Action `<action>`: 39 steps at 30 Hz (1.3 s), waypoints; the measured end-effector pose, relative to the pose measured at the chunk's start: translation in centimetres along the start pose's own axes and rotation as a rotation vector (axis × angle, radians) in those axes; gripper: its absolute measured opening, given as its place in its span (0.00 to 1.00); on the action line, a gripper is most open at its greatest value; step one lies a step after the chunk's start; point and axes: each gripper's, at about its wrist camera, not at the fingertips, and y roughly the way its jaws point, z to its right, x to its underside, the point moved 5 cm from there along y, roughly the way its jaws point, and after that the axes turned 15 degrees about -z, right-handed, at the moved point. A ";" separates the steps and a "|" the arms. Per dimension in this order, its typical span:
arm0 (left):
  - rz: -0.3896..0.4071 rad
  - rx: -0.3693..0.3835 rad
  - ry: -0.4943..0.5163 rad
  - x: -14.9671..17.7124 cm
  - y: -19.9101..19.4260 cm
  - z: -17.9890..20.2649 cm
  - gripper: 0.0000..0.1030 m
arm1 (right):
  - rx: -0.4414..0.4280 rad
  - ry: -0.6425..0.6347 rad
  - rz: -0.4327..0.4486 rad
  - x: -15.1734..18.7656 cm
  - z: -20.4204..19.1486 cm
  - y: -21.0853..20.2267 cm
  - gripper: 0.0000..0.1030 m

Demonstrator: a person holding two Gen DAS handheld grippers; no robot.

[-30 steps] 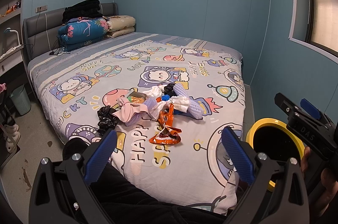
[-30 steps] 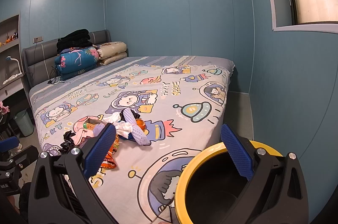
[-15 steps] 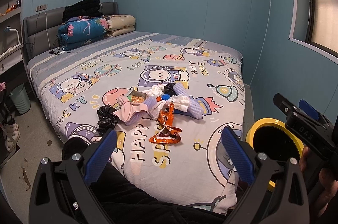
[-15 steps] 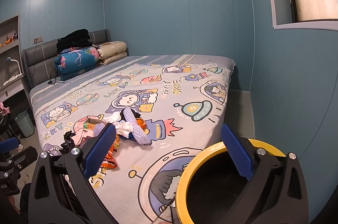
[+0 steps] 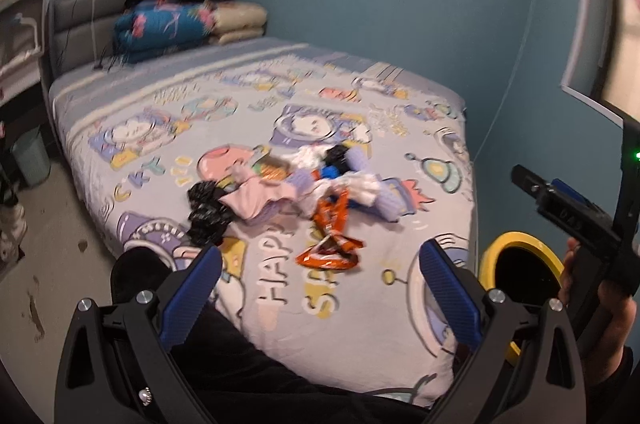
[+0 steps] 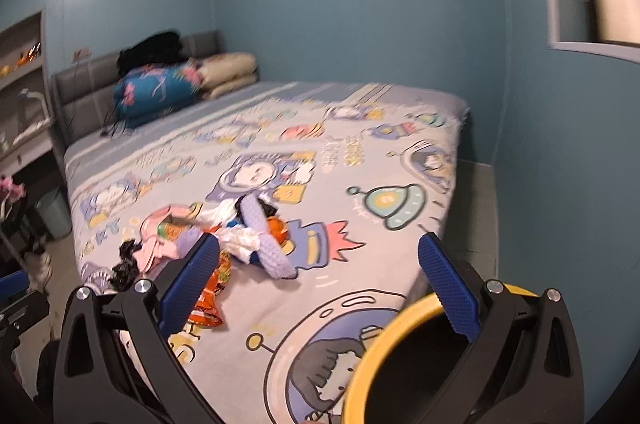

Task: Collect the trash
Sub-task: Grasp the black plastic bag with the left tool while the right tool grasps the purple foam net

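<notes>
Both grippers, left gripper [image 5: 320, 288] and right gripper [image 6: 318, 284], gape wide, holding nothing. Trash pile [image 5: 292, 192] sits mid-frame on bed [image 5: 360, 312]; yellow-rimmed bin [image 5: 520, 264] lower right, beside the bed's edge.

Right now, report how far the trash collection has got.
Done: nothing visible; the trash pile, including the orange wrapper and black bag, lies on the bed. In hand: nothing; the left gripper and right gripper are open and empty. Left: move every piece into the yellow-rimmed bin beside the bed; what it holds can't be seen.
</notes>
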 end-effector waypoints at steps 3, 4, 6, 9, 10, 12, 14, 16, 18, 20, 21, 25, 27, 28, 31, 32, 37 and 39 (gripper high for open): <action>-0.018 -0.044 -0.050 -1.2 1.3 -3.3 0.92 | 0.007 -0.028 -0.057 -1.5 -0.8 2.0 0.92; -0.018 -0.056 -0.059 -1.4 1.5 -4.1 0.92 | 0.010 -0.050 -0.070 -2.1 -1.2 2.8 0.92; -0.028 -0.082 -0.079 -1.9 2.2 -6.1 0.92 | 0.018 -0.097 -0.103 -2.7 -2.1 4.0 0.92; -0.076 -0.101 -0.103 -2.7 3.9 -9.0 0.92 | 0.007 -0.144 -0.168 -3.6 -3.3 6.4 0.92; -0.093 -0.109 -0.105 -2.9 4.7 -9.8 0.92 | 0.004 -0.154 -0.197 -3.9 -3.7 7.6 0.92; -0.117 -0.133 -0.094 -3.3 6.0 -11.0 0.92 | -0.011 -0.177 -0.247 -4.5 -4.2 9.6 0.92; -0.156 -0.149 -0.084 -3.8 7.8 -12.2 0.92 | -0.028 -0.222 -0.293 -5.0 -5.0 12.0 0.92; -0.187 -0.140 -0.078 -4.1 9.3 -13.0 0.92 | -0.034 -0.264 -0.342 -5.4 -5.5 14.7 0.92; -0.222 -0.136 -0.072 -4.5 11.0 -13.7 0.92 | -0.036 -0.284 -0.391 -5.5 -5.9 16.9 0.92; -0.248 -0.135 -0.071 -4.7 12.6 -14.1 0.92 | -0.069 -0.282 -0.446 -5.7 -6.2 18.9 0.92; -0.260 -0.133 -0.071 -4.8 13.2 -14.2 0.92 | -0.080 -0.279 -0.469 -5.9 -6.4 19.7 0.92; -0.314 -0.126 -0.073 -5.3 16.0 -14.7 0.92 | -0.086 -0.295 -0.502 -7.1 -7.5 22.3 0.92; -0.329 -0.123 -0.075 -5.5 17.0 -14.9 0.92 | -0.118 -0.283 -0.530 -7.5 -7.9 23.3 0.92; -0.337 -0.119 -0.080 -5.7 17.5 -15.1 0.92 | -0.131 -0.270 -0.544 -7.9 -8.0 24.0 0.92; -0.350 -0.114 -0.084 -6.1 18.5 -15.3 0.92 | -0.160 -0.241 -0.594 -8.3 -8.1 25.5 0.92; -0.352 -0.111 -0.079 -6.2 18.8 -15.3 0.92 | -0.170 -0.234 -0.612 -8.3 -8.2 26.0 0.92; -0.374 -0.081 -0.059 -6.5 20.1 -15.2 0.85 | -0.189 -0.226 -0.662 -7.9 -9.0 27.7 0.80; -0.388 -0.072 -0.061 -6.6 20.7 -15.3 0.81 | -0.196 -0.215 -0.669 -7.8 -9.1 28.0 0.80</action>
